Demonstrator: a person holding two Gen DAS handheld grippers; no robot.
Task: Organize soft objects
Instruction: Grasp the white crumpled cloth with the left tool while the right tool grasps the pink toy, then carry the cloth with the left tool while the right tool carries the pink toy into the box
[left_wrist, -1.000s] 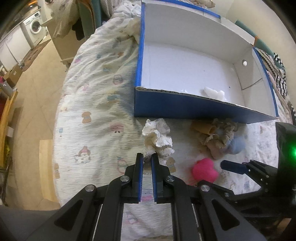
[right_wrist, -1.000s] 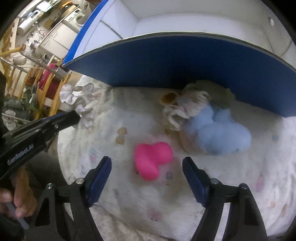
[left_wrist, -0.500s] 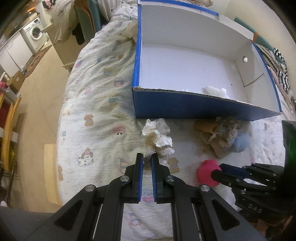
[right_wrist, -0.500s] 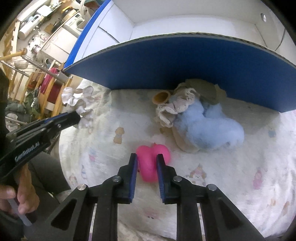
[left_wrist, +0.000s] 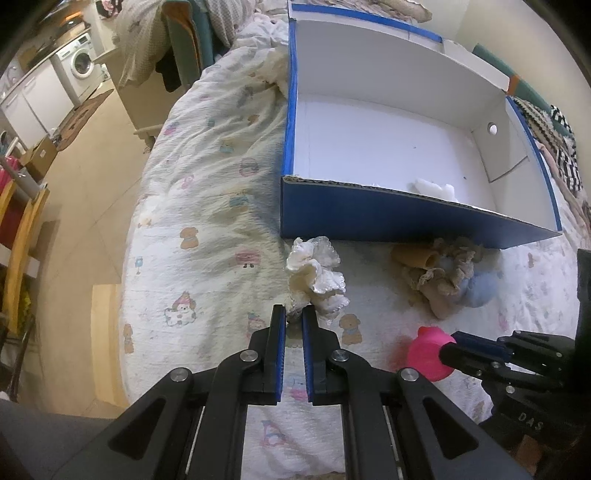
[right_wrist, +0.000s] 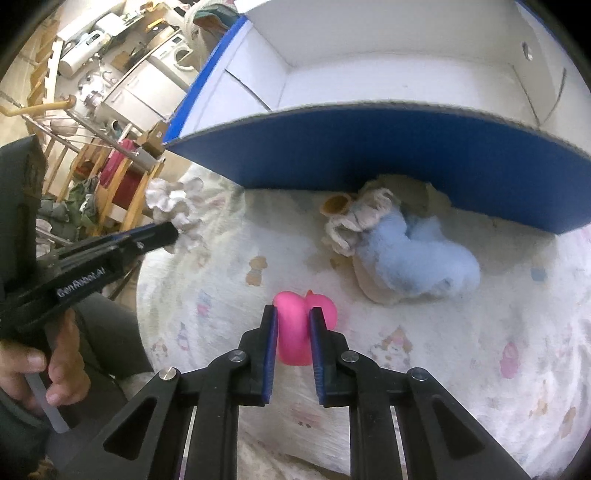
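Two claws are busy on the bed (left_wrist: 207, 206). The right claw (right_wrist: 292, 314) is squeezed onto the pink squishy toy (right_wrist: 295, 332), likely to lift it into the blue box (left_wrist: 406, 221). The left claw (left_wrist: 293, 312) is pressed together on the edge of the white frilly scrunchie (left_wrist: 317, 273). Inside the box is only a small white fluffy thing (left_wrist: 432, 188). A blue fuzzy toy (right_wrist: 417, 258) and beige cloth (right_wrist: 354, 221) lie right by the box wall
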